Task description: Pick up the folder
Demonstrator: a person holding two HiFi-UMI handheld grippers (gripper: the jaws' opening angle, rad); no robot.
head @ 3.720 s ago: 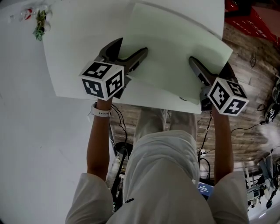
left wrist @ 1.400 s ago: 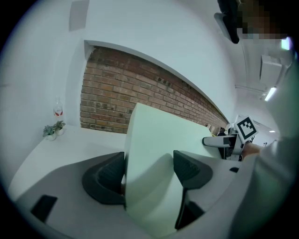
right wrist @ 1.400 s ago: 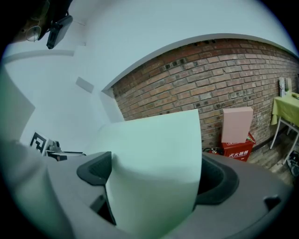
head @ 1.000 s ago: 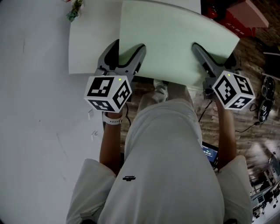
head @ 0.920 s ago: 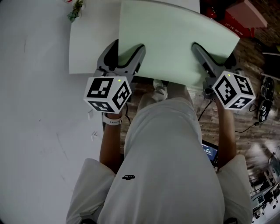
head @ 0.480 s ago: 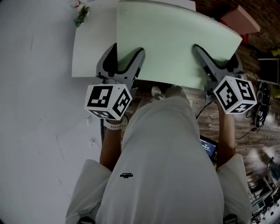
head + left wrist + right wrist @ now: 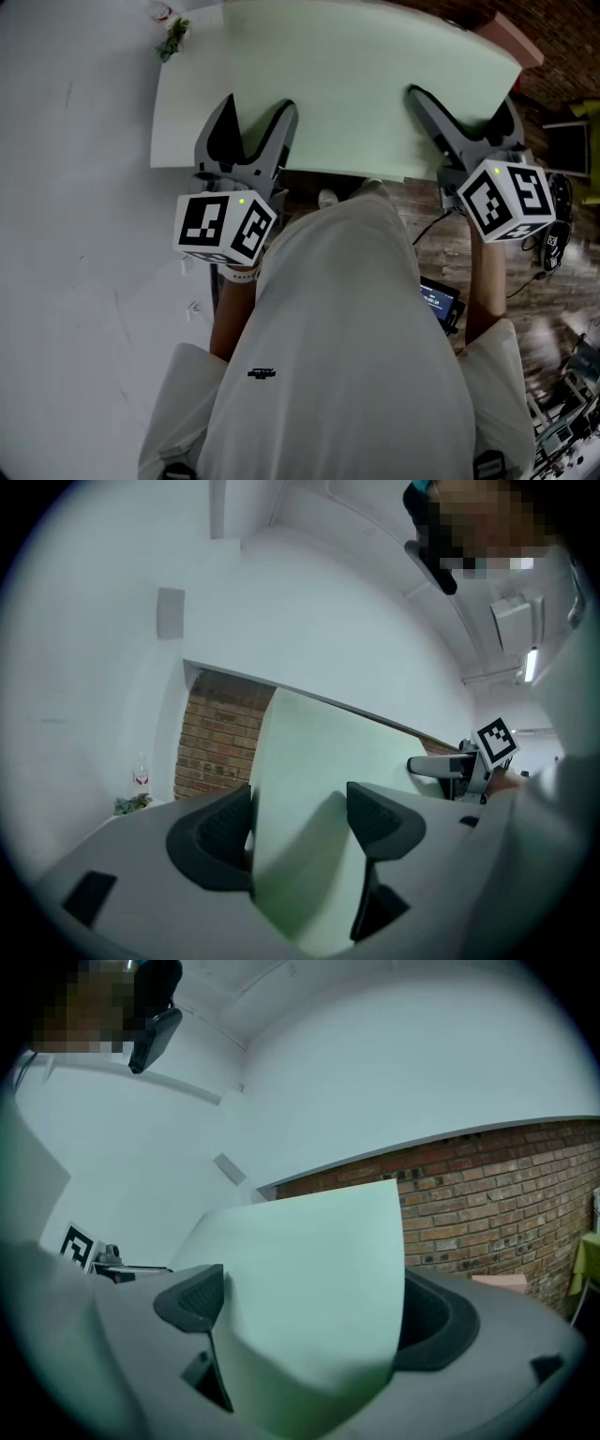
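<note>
Higher than before, the folder [image 7: 366,75] sits gripped between wide right tongs [image 7: 461,101] and closing left tongs [image 7: 258,105]; the lift is under way, so keep both level.

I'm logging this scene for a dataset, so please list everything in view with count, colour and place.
folder: one, pale green, lifted, held at its near edge by both grippers
table: one, white, beneath the folder
sprig: one, green, by the table's far left corner
brick wall: one, reddish brown, beyond the table
floor: wood-look brown, below
lit screen: one, dark, low beside the right arm
left gripper: one, grey, fingers closing on the folder's left part
right gripper: one, grey, gripping its right part
person's clothes: pale, bottom centre
</note>
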